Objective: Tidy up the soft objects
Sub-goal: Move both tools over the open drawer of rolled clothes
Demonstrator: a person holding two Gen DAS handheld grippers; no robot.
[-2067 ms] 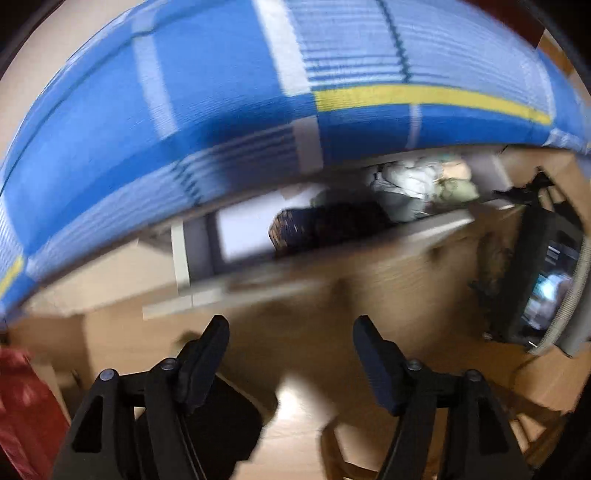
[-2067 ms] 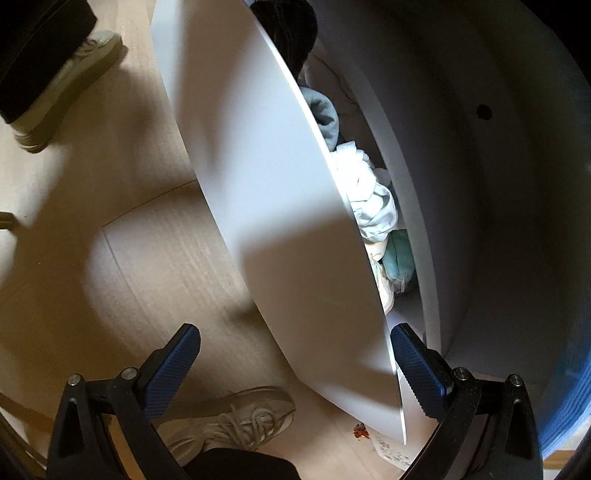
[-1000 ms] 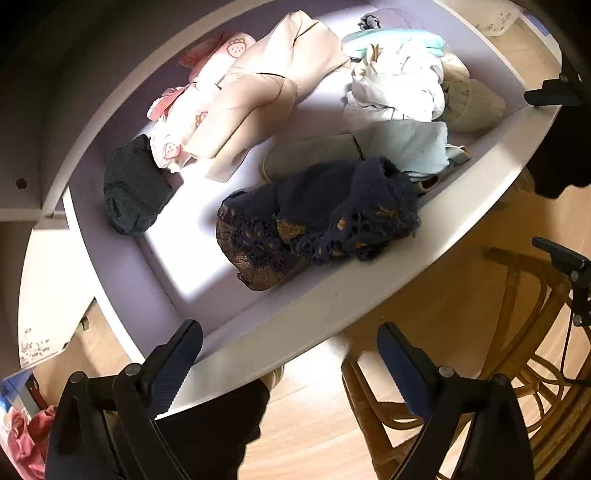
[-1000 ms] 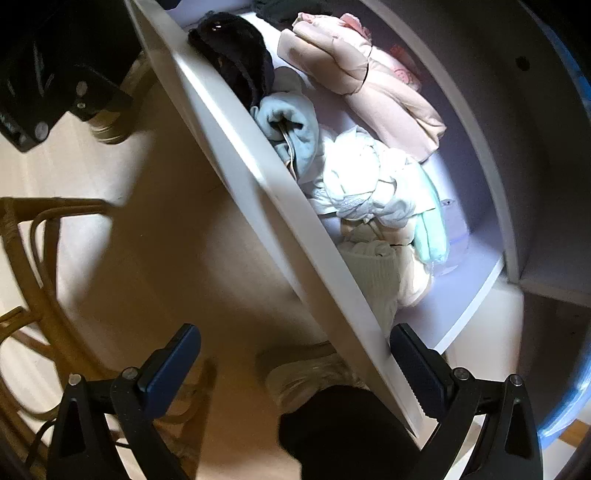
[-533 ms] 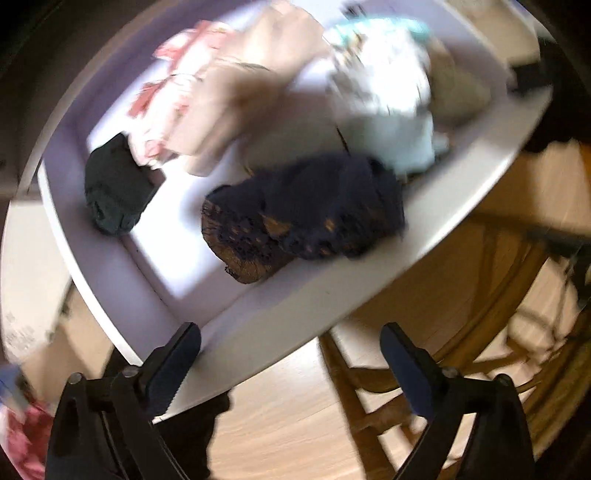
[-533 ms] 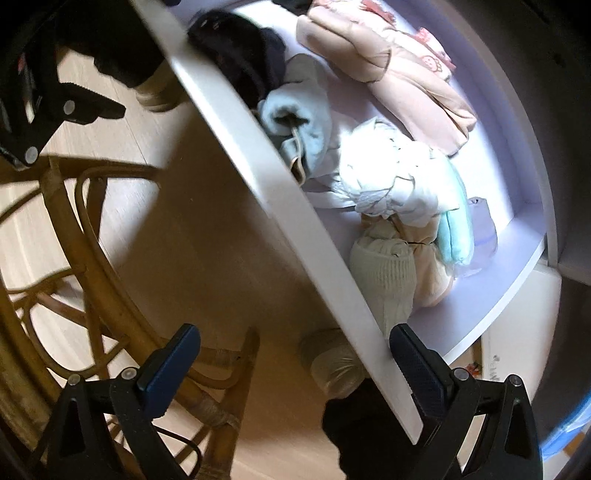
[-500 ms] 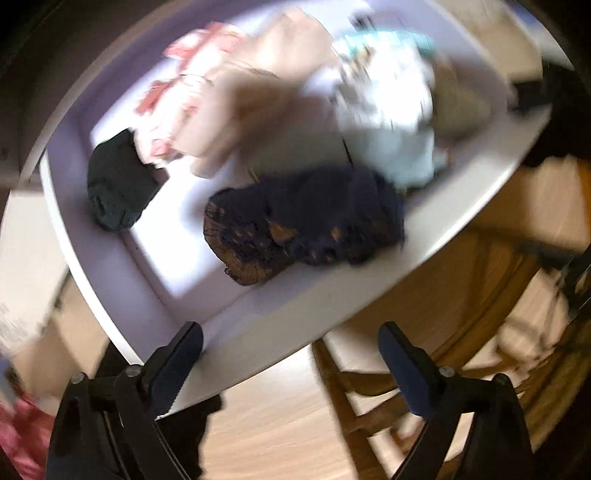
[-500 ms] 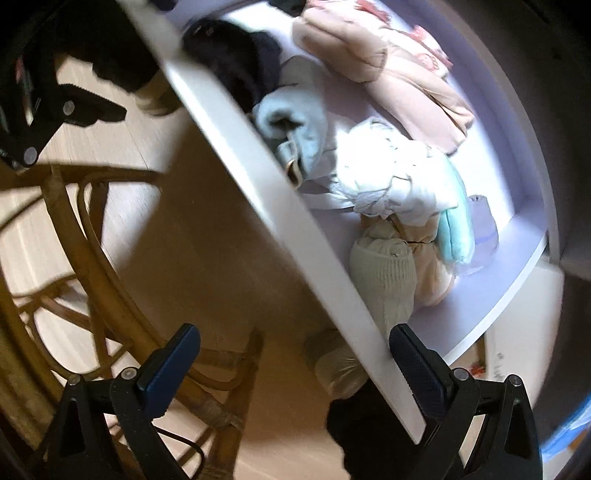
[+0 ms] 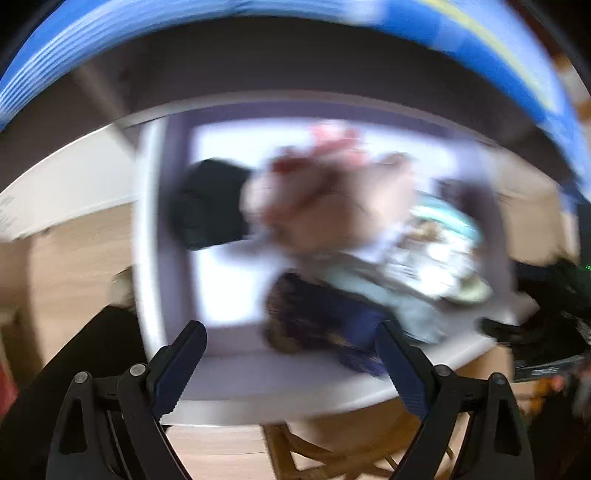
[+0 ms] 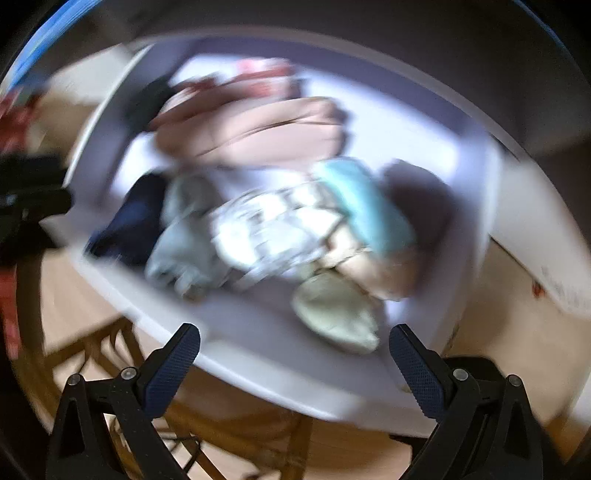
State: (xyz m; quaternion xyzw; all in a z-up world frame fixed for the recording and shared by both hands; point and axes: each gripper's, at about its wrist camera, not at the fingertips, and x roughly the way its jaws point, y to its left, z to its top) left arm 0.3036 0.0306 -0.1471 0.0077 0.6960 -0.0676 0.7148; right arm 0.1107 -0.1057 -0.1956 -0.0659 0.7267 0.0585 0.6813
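A pale wooden floor runs under an open white drawer, both views smeared by motion blur. The left tool is spread wide and holds nothing, its fingers hanging over the drawer's front rim, just short of a dark navy garment. The right tool is likewise wide apart and empty, poised above the front rim near a pale green bundle. Deeper in the drawer lie a pinkish-beige garment, a white patterned cloth, a teal piece and a black bundle; bare drawer bottom shows at the left side and back. A blue plaid cover overhangs above. Rattan chair legs stand below. Fabric detail is unreadable.
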